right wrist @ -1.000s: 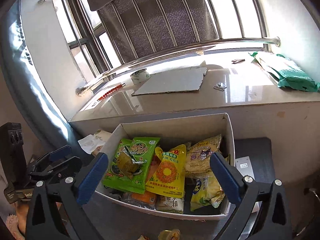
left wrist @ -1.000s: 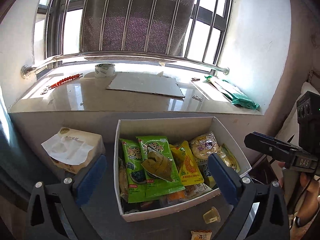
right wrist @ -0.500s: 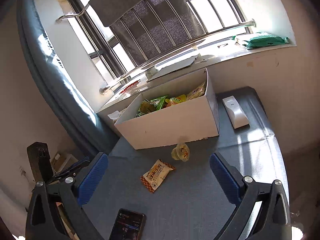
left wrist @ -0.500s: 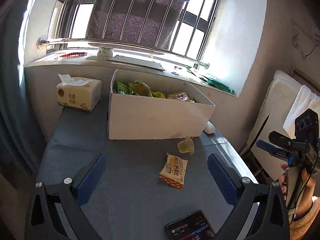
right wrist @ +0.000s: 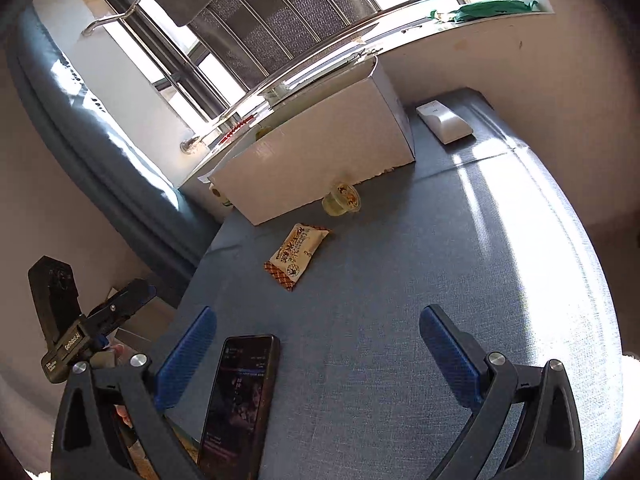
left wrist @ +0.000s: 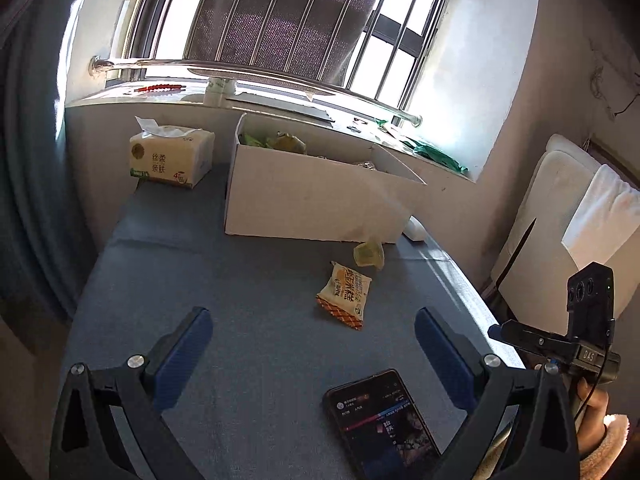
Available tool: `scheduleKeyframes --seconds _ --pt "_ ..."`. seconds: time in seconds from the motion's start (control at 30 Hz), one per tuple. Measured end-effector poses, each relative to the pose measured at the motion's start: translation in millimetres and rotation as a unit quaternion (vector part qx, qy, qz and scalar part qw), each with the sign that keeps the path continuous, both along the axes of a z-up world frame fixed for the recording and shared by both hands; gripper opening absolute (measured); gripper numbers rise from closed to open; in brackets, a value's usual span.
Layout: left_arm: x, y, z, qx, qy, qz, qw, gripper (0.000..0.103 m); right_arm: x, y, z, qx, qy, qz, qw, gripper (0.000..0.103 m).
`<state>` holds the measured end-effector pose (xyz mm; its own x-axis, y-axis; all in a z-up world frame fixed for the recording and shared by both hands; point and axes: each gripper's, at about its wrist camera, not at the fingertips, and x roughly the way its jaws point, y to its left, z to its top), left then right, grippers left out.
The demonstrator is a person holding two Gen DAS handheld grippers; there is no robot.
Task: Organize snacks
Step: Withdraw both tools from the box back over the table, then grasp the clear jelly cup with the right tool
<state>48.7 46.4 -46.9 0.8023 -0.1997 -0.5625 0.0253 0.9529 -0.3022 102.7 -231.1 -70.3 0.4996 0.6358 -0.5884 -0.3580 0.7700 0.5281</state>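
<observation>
- I had both tools parted and empty: the left hand-held gripper [left wrist: 314, 344] and the right hand-held gripper [right wrist: 318, 342] each hung over the near part of the table [left wrist: 248, 280], jaws wide, blue ribbed pads facing in.
- Between them a glossy dark phone [left wrist: 380, 420] lay flat on the woven blue-grey cover.
- I judged this the step between picks, two snacks not yet boxed.
- Further on, the flat crinkly snack packet [left wrist: 345, 294] lay alone, cream with an orange checked end; the next move, I reckoned, called for a low approach pinching across its thin sides.
- Just beyond it a small translucent jelly cup [left wrist: 369, 254] stood close to the box front, rigid and round.
- The white cardboard box [left wrist: 312, 200] already held other packets.
- A soft tissue pack [left wrist: 171, 156] sat left of the box.
</observation>
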Motion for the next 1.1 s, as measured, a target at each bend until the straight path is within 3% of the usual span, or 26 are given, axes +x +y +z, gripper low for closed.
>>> scheduleKeyframes --seconds 0.23,0.37,0.7,0.83,0.87,0.93,0.97,1.0,1.1 --pt "-3.4 -8.6 -7.7 0.033 0.015 -0.002 0.9993 0.103 21.1 39.0 -9.9 -0.058 -0.011 0.030 0.998 0.103" --pt "-4.2 -12.2 -12.3 0.033 0.023 -0.012 0.9991 0.103 46.9 61.0 -5.8 -0.110 -0.040 0.038 0.992 0.103" --pt "-7.0 -13.7 -14.0 0.044 0.029 -0.013 0.9985 0.103 130.6 117.5 -3.4 -0.232 -0.090 0.071 0.966 0.103" --pt "-10.2 -9.4 -16.4 0.040 0.032 -0.010 0.9986 0.103 154.8 128.2 -22.4 -0.266 -0.067 0.078 0.958 0.103" --pt "-10.8 -8.5 -17.2 0.041 0.033 -0.008 0.9986 0.103 158.2 129.4 -26.9 -0.270 -0.062 0.077 0.958 0.100" --pt "-11.2 -6.1 -19.1 0.039 0.036 -0.005 0.9985 0.103 161.8 130.5 -33.2 -0.271 -0.050 0.080 0.958 0.077" --pt "-11.0 -4.8 -19.9 0.037 0.038 -0.004 0.9986 0.103 162.4 130.6 -35.9 -0.276 -0.044 0.079 0.957 0.050" --pt "-10.8 -3.6 -20.6 0.036 0.039 -0.002 0.9986 0.103 162.3 129.9 -37.9 -0.282 -0.039 0.074 0.956 0.039" --pt "-9.9 -2.5 -21.8 0.038 0.041 -0.002 0.9985 0.103 157.4 121.5 -33.3 -0.271 -0.045 0.064 0.959 0.033"
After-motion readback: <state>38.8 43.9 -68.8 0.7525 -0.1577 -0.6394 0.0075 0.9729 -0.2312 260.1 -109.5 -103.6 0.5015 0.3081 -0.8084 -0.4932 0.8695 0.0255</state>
